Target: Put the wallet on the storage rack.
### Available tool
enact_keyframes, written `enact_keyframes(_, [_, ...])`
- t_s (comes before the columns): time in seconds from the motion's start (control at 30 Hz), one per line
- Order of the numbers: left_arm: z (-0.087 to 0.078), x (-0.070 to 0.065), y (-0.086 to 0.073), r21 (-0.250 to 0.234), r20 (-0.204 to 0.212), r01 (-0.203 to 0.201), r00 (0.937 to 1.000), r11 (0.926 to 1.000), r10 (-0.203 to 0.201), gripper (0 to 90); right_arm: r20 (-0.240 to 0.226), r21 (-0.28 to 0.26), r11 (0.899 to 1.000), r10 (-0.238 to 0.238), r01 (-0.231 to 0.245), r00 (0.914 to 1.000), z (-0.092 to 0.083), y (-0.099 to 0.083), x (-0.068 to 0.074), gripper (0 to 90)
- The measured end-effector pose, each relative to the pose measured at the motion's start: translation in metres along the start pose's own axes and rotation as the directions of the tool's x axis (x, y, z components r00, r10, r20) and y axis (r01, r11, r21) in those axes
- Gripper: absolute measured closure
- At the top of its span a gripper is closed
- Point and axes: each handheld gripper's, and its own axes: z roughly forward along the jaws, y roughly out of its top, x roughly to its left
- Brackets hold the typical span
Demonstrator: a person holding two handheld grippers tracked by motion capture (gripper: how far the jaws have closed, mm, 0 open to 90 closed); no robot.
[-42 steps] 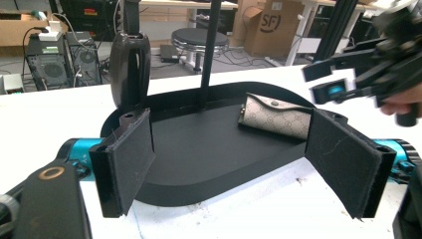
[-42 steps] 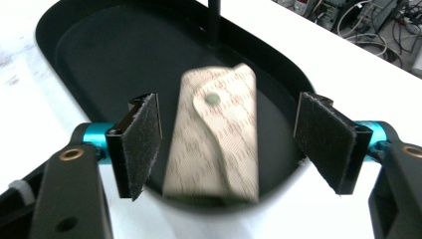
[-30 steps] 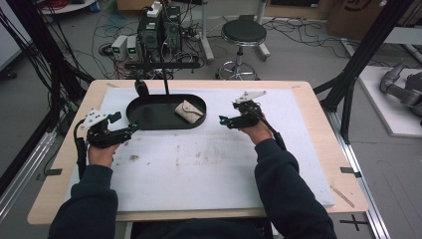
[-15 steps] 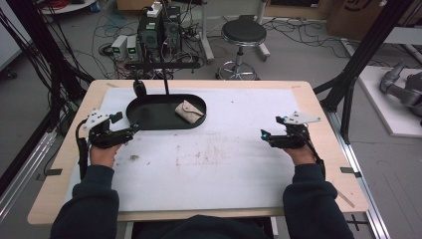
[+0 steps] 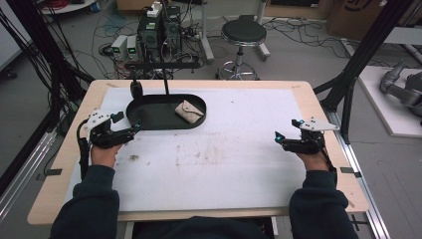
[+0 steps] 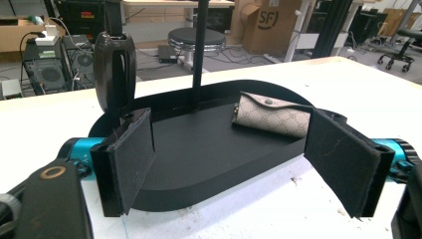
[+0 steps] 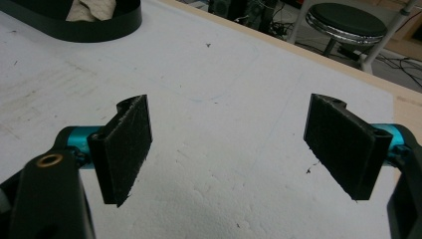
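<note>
From above, my left gripper (image 5: 130, 130) waits at the black tray's (image 5: 149, 123) seven o'clock edge; my right gripper (image 5: 281, 141) rests far off at three o'clock. Left gripper view: jaws wide, empty, framing the beige pouch (image 6: 272, 114) inside. Right gripper view: jaws wide, empty, over the bare white mat (image 7: 224, 124).

One mark reads clearly — "SF" printed on a cardboard box (image 6: 268, 22) behind the table.
</note>
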Motion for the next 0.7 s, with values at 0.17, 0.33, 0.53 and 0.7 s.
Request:
enact_keyframes(0.17, [-0.0019, -0.0009, 0.0004, -0.001, 0.003, -0.002, 1.0000, 1.0000, 0.002, 19.8, 0.009, 0.000, 1.000, 0.006, -0.006, 0.9999, -0.0004, -0.0001, -0.0008, 19.5])
enact_keyframes(0.33, [-0.0020, -0.0017, -0.0009, 0.004, 0.004, -0.002, 1.0000, 1.0000, 0.002, 19.8, 0.012, 0.000, 1.000, 0.005, -0.005, 0.9999, 0.0005, 0.0000, -0.0018, 19.5])
enact_keyframes(0.53, [-0.0015, -0.0026, -0.0011, 0.004, 0.005, -0.004, 1.0000, 1.0000, 0.004, 19.8, 0.024, 0.011, 1.000, -0.001, 0.001, 0.9997, 0.0018, -0.0006, -0.0025, 19.5])
enact_keyframes(0.7, [-0.0015, -0.0026, -0.0012, 0.007, 0.003, -0.009, 1.0000, 0.9999, 0.009, 19.8, 0.021, 0.004, 1.000, -0.002, 0.002, 0.9998, 0.0022, -0.0002, -0.0031, 19.5])
